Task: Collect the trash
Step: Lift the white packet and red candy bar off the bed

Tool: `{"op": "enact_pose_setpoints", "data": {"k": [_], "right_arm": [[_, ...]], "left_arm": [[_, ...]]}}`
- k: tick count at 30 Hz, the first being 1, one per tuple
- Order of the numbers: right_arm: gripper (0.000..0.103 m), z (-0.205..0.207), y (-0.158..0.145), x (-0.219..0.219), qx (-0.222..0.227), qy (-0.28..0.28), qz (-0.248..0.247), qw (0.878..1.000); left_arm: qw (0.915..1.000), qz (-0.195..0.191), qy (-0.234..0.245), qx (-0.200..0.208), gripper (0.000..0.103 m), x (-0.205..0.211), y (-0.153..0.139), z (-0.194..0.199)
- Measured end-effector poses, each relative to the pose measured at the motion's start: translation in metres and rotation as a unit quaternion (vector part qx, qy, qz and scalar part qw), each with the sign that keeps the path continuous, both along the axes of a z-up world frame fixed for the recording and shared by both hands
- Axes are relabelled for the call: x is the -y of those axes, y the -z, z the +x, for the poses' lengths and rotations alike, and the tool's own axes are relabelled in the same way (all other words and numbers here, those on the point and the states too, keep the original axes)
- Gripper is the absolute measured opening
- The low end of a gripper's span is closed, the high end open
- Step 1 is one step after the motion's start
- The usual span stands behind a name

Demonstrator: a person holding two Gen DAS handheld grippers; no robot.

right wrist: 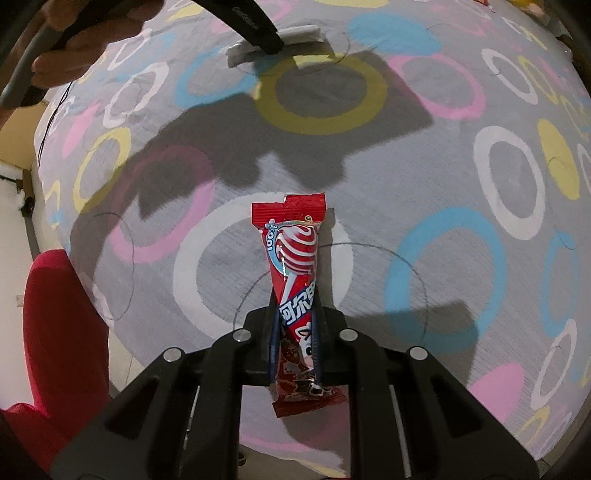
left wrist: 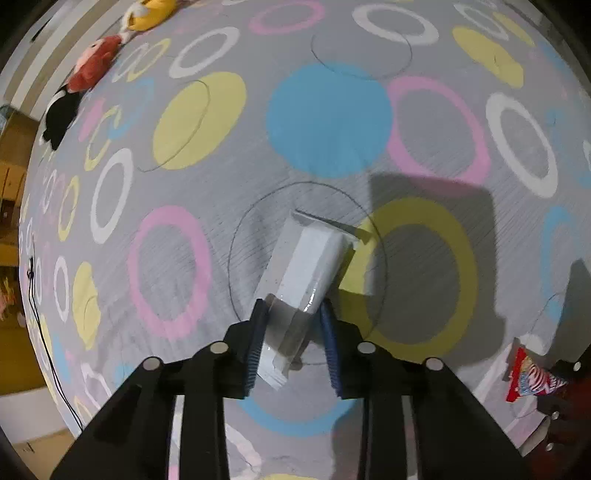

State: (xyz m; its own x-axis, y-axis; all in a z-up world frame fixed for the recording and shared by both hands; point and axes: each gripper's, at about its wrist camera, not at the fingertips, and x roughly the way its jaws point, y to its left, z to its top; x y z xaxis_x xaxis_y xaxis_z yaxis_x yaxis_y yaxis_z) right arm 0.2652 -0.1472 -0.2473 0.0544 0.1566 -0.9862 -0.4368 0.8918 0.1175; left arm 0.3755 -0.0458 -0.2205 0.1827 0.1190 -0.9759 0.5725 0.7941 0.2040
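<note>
My left gripper [left wrist: 293, 314] is shut on a white plastic wrapper [left wrist: 306, 266], which sticks forward from between the blue pads above the patterned rug. The same wrapper [right wrist: 295, 35] shows at the top of the right wrist view, held by the left gripper's black finger. My right gripper [right wrist: 295, 314] is shut on a red candy wrapper [right wrist: 293, 258] with a white swirl print; it points forward and its tail hangs behind the pads. That red wrapper [left wrist: 532, 376] also shows at the right edge of the left wrist view.
The grey rug [left wrist: 332, 177] has coloured rings and discs. Plush toys, one yellow [left wrist: 147, 14] and one red and black [left wrist: 85, 74], lie at its far left edge. A black cable [left wrist: 40, 332] runs along the rug's left side. A red sleeve [right wrist: 62, 332] is at lower left.
</note>
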Motion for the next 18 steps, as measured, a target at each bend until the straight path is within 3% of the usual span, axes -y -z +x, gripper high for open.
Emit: {"op": "enact_pose_setpoints", "data": {"k": [2, 9, 12, 14, 17, 18], "right_arm": [[0.015, -0.008, -0.003, 0.001, 0.004, 0.008, -0.001, 1.000], [0.015, -0.017, -0.015, 0.005, 0.012, 0.023, 0.001, 1.000], [0.015, -0.020, -0.014, 0.005, 0.007, 0.025, 0.009, 1.000], [0.015, -0.023, -0.009, 0.002, 0.002, 0.026, 0.015, 1.000], [0.015, -0.022, -0.001, 0.001, -0.004, 0.025, 0.019, 1.000], [0.015, -0.021, 0.001, 0.001, -0.006, 0.024, 0.020, 1.000]], "left_arm": [[0.9999, -0.008, -0.013, -0.001, 0.022, -0.004, -0.005, -0.001], [0.9983, -0.033, -0.042, -0.022, 0.022, -0.011, -0.004, 0.020], [0.9982, -0.032, -0.039, -0.031, 0.025, -0.017, 0.003, 0.039], [0.9976, -0.030, -0.046, -0.043, 0.034, -0.020, 0.012, 0.051], [0.9979, -0.016, -0.051, -0.036, 0.036, -0.022, 0.023, 0.062], [0.9967, -0.028, -0.062, -0.045, 0.035, -0.025, 0.027, 0.066]]}}
